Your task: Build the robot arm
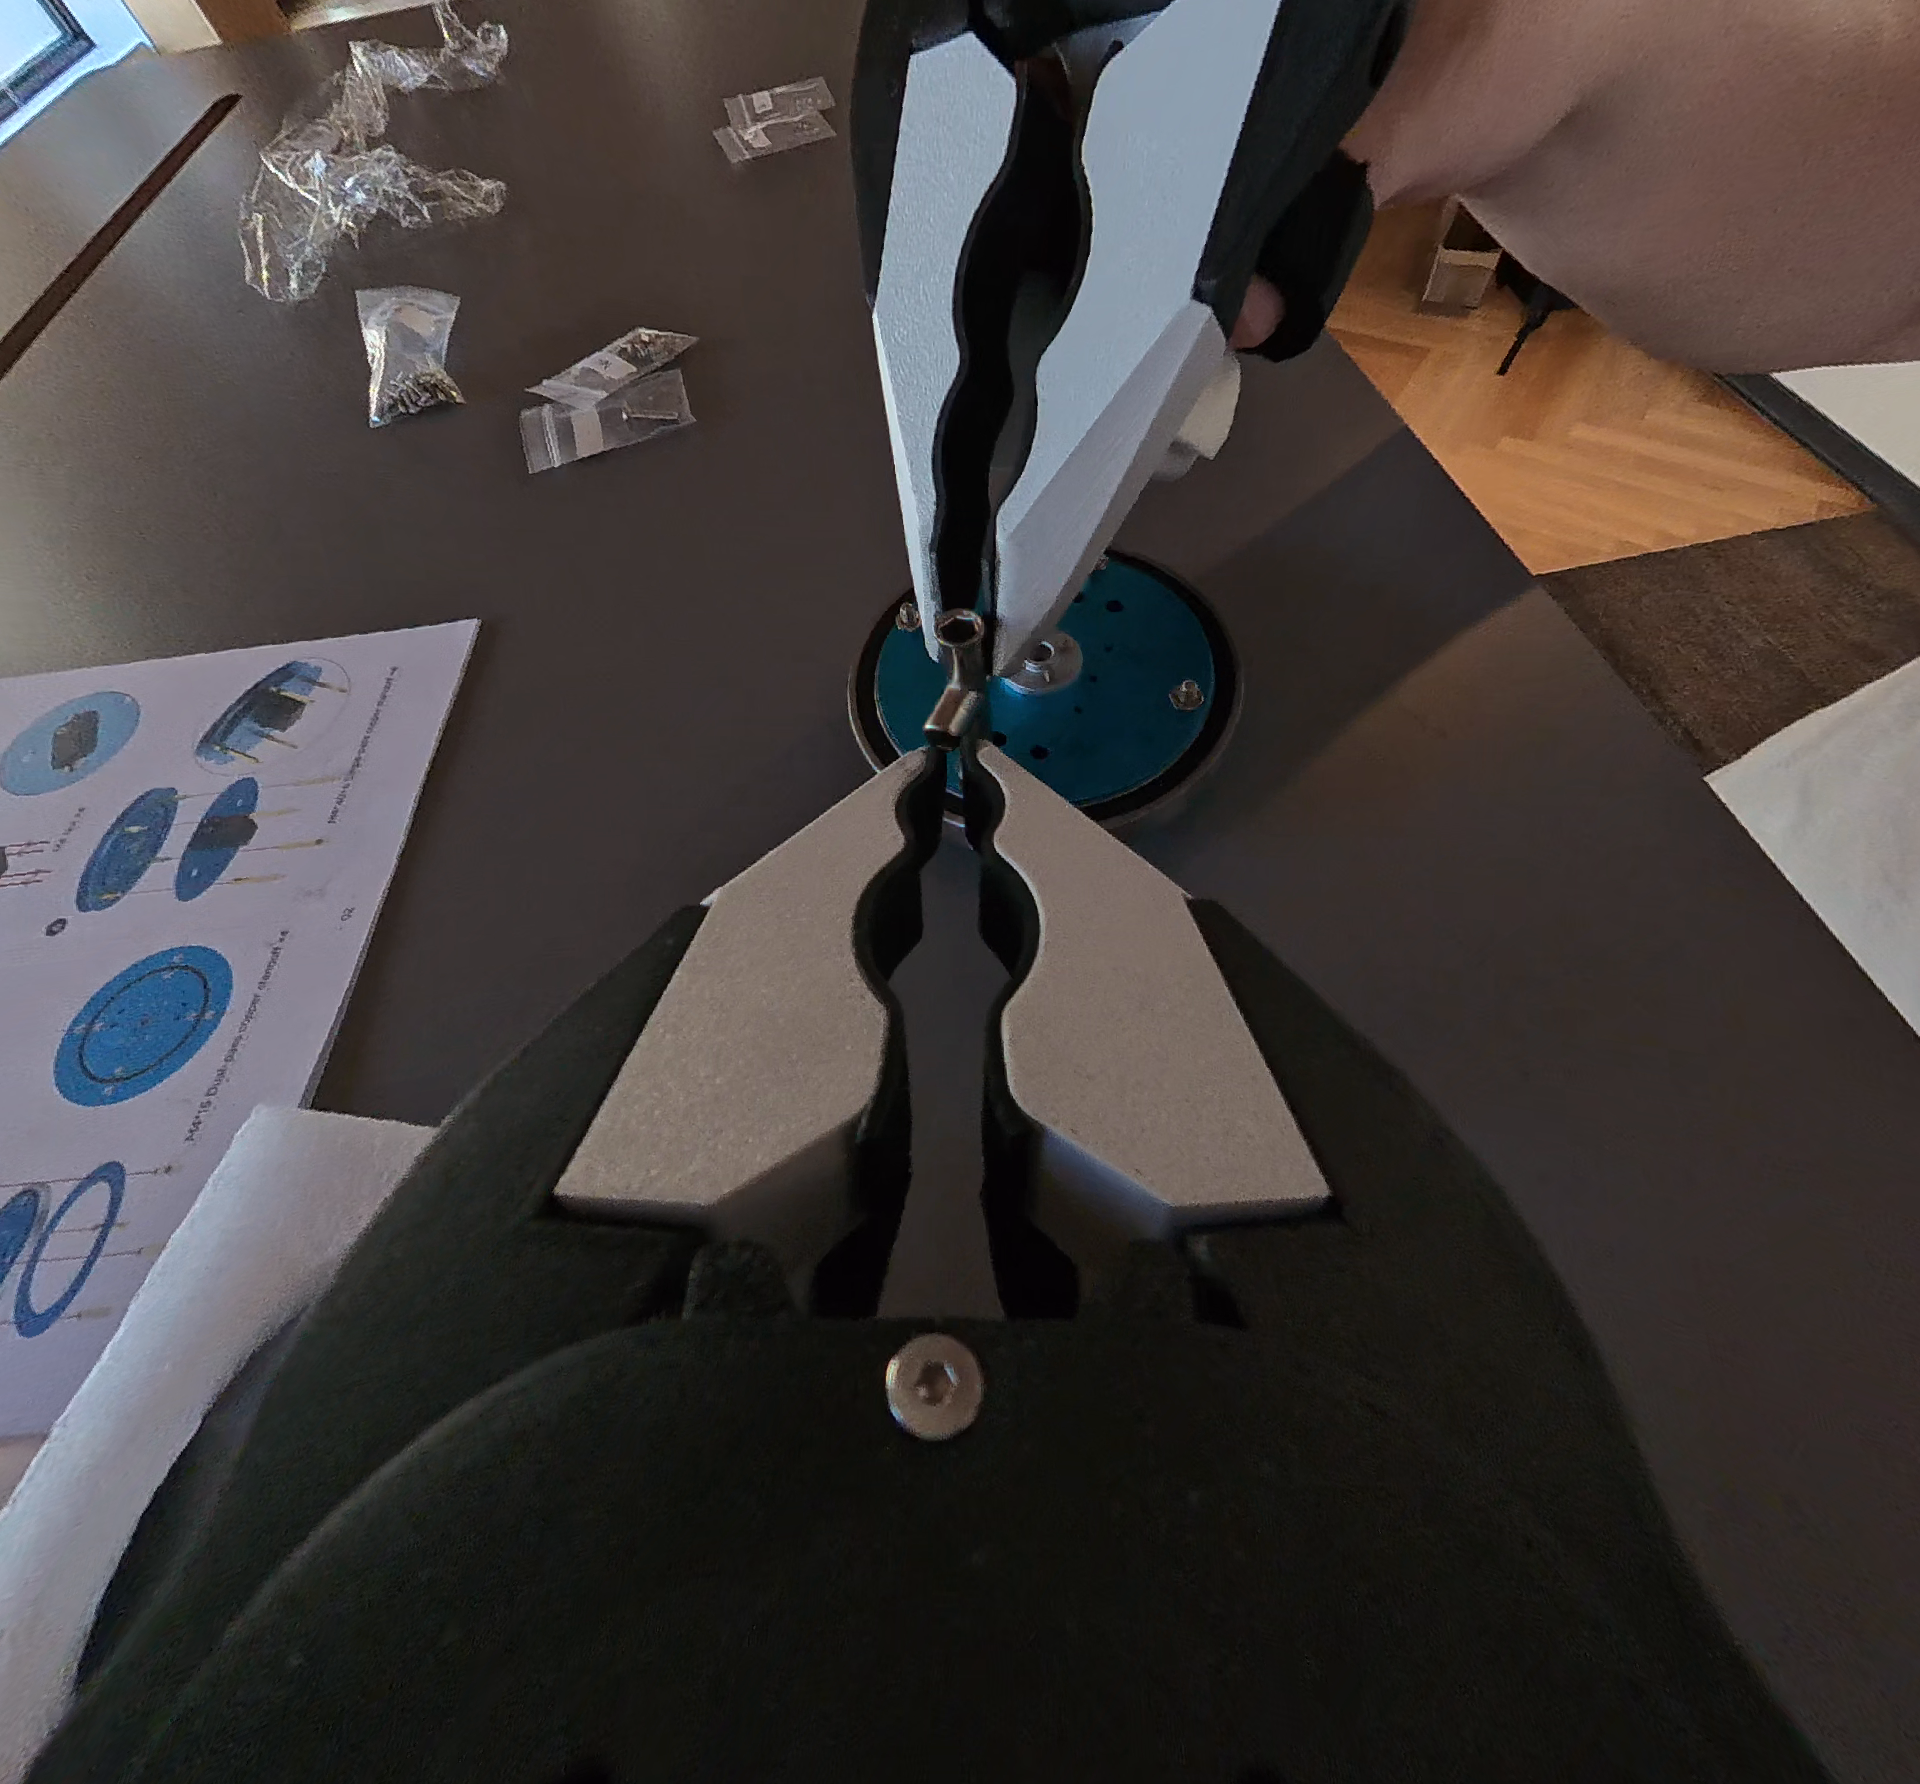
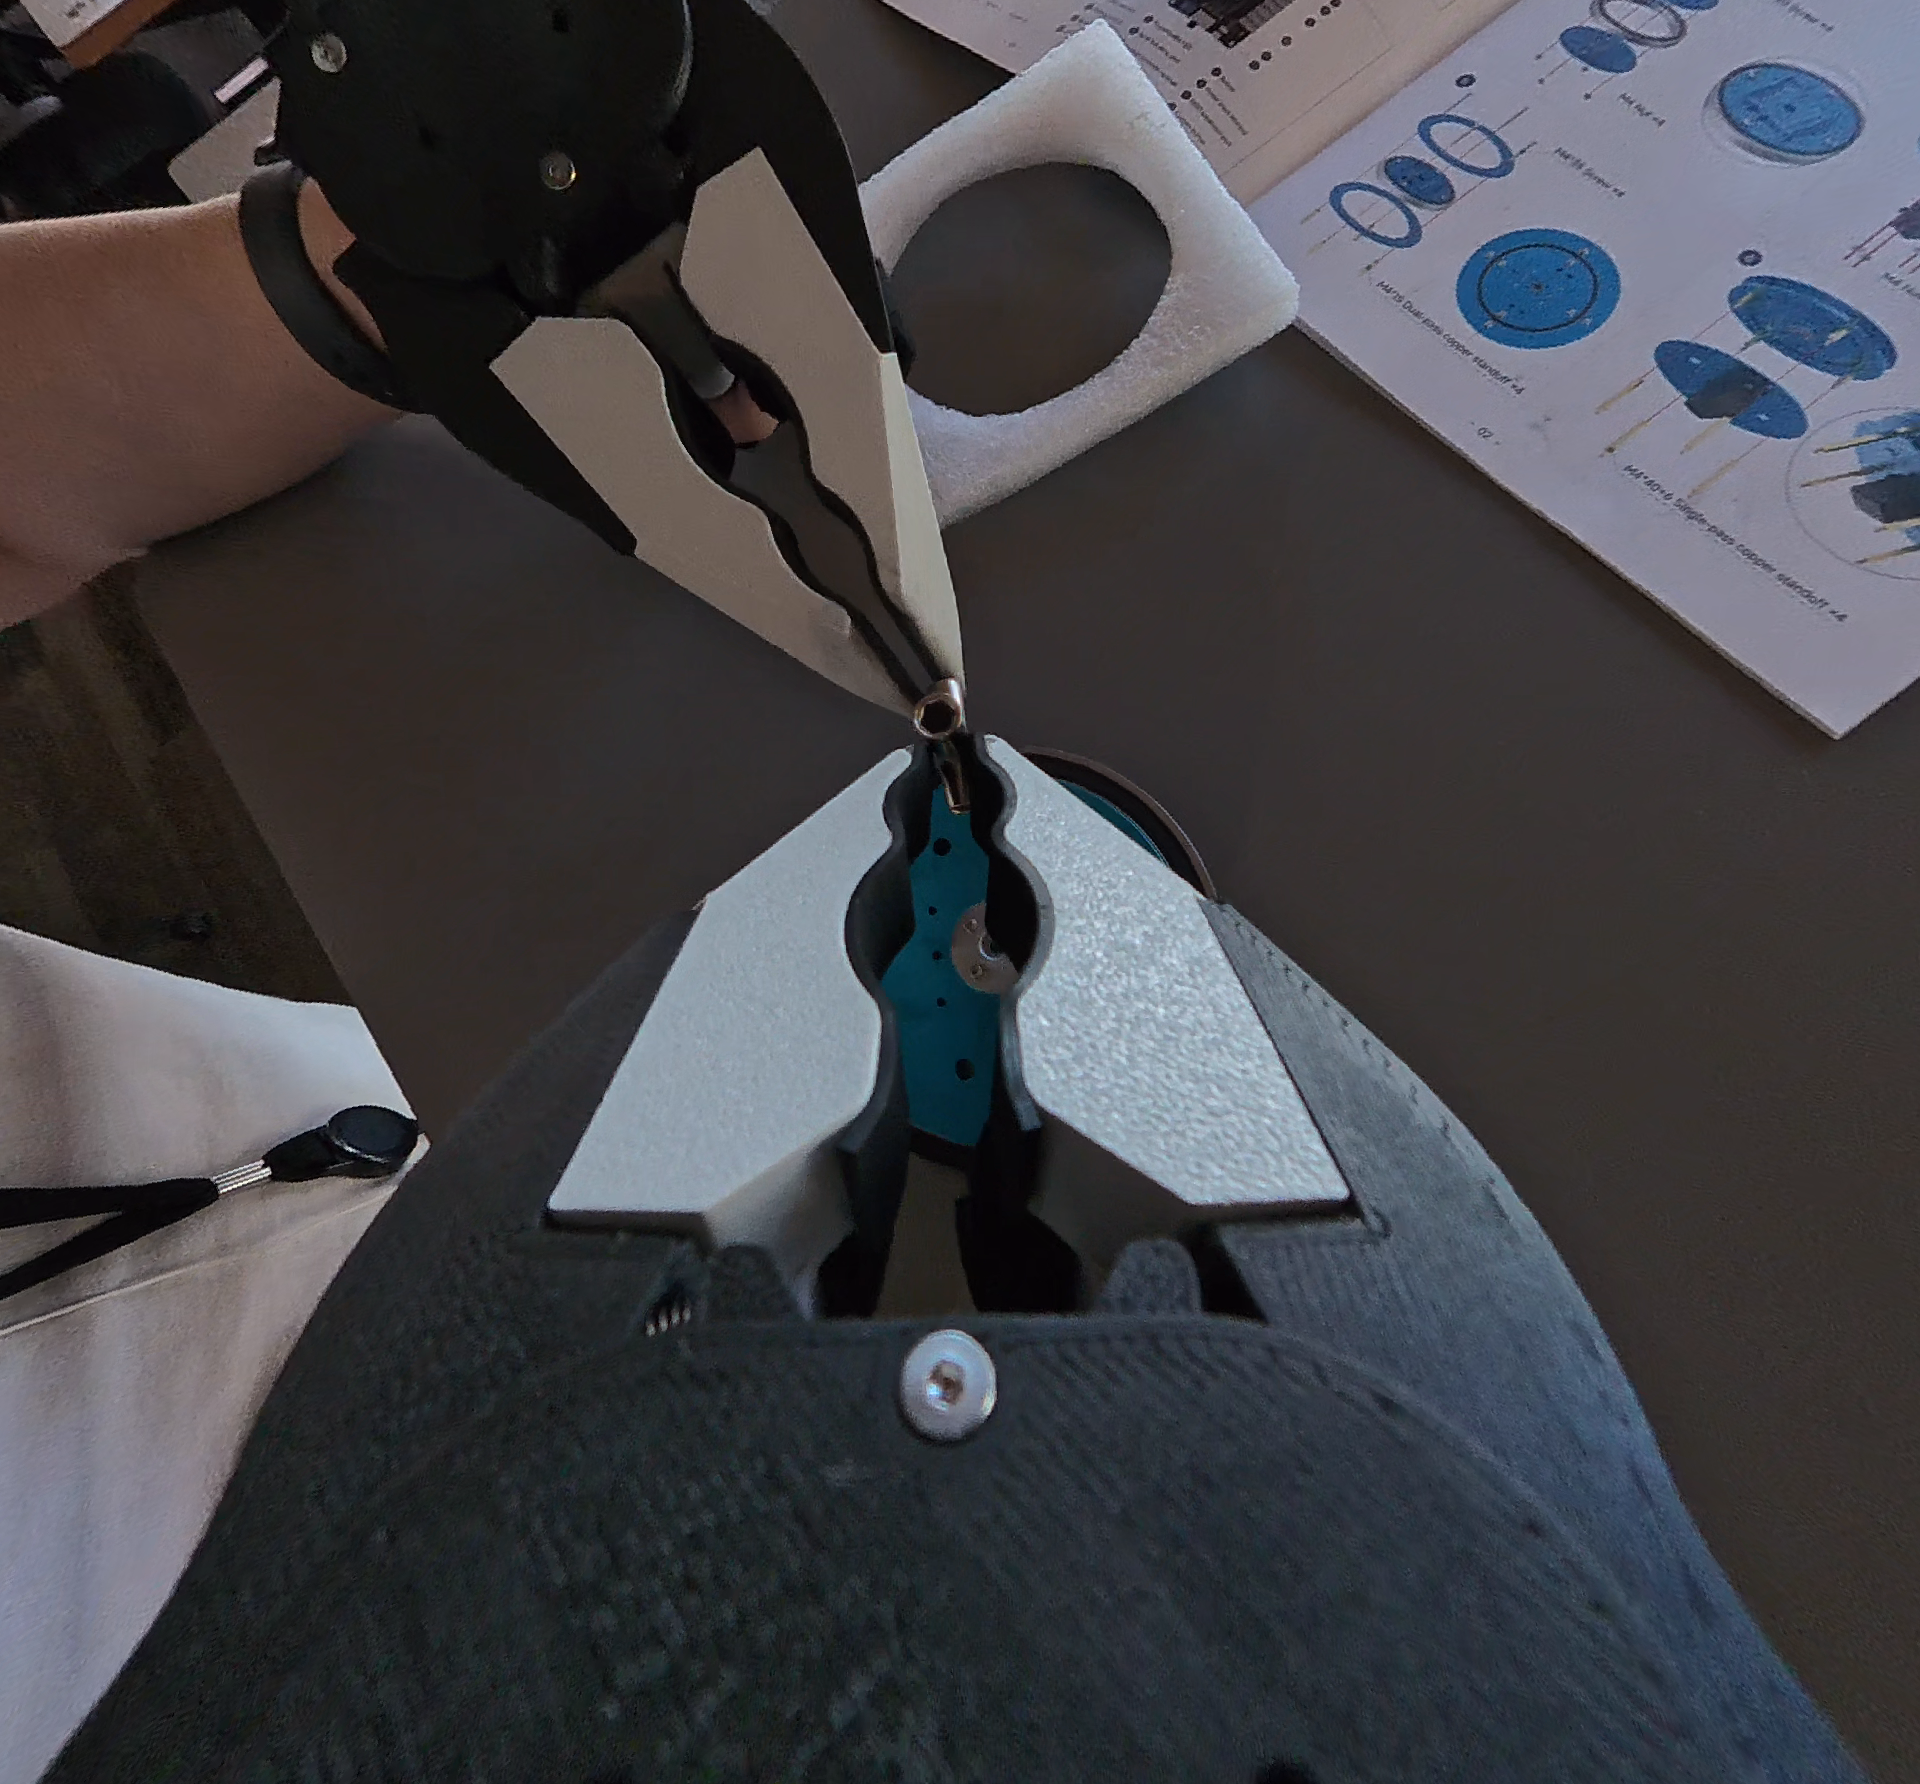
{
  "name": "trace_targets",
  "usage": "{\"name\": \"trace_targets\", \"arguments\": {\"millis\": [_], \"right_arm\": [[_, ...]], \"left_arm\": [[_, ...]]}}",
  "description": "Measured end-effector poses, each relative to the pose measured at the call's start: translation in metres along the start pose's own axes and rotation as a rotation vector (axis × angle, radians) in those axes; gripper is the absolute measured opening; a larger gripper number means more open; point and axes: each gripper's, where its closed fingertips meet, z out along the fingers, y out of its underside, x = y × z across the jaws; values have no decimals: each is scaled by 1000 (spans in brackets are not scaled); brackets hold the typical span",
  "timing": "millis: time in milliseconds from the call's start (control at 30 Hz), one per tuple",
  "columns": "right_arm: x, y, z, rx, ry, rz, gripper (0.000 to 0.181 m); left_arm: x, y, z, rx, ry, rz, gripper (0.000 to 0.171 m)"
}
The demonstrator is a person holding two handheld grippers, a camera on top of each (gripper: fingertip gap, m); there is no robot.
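Both grippers meet tip to tip above a round teal-blue metal plate (image 1: 1101,706) that sits in a dark ring on the dark brown tabletop (image 1: 644,529).

Left gripper (image 1: 948,755): grey fingers with black wavy pads, drawn nearly together at the tips, pinching one arm of a small silver cross-shaped socket wrench (image 1: 948,695). In the right wrist view the same gripper (image 2: 938,695) comes in from the upper left with a socket end showing at its tips.

Right gripper (image 2: 951,760): tips likewise closed in, clamped on another arm of the small wrench (image 2: 948,747). In the left wrist view this gripper (image 1: 961,628) reaches down from the top edge, a person's hand (image 1: 1621,134) on its black handle; an open hex socket of the wrench faces the camera between its tips.

The wrench hangs between the two grippers, just over the plate's near-left rim; whether it touches the plate cannot be told. The plate bears a silver centre hub (image 1: 1039,666) and small nuts near its rim.

Towards the table's far-left side: small clear bags of hardware (image 1: 410,358) and crumpled clear wrap (image 1: 353,165). A white printed instruction sheet with blue diagrams (image 2: 1621,280) lies beside a white foam block with a round cut-out (image 2: 1070,280).
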Motion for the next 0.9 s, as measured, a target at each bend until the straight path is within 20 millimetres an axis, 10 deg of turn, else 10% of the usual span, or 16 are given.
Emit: {"name": "trace_targets", "arguments": {"millis": [900], "right_arm": [[0,0,1,-2,-12,43,5]], "left_arm": [[-1,-11,-6,58,5,28,2]]}}
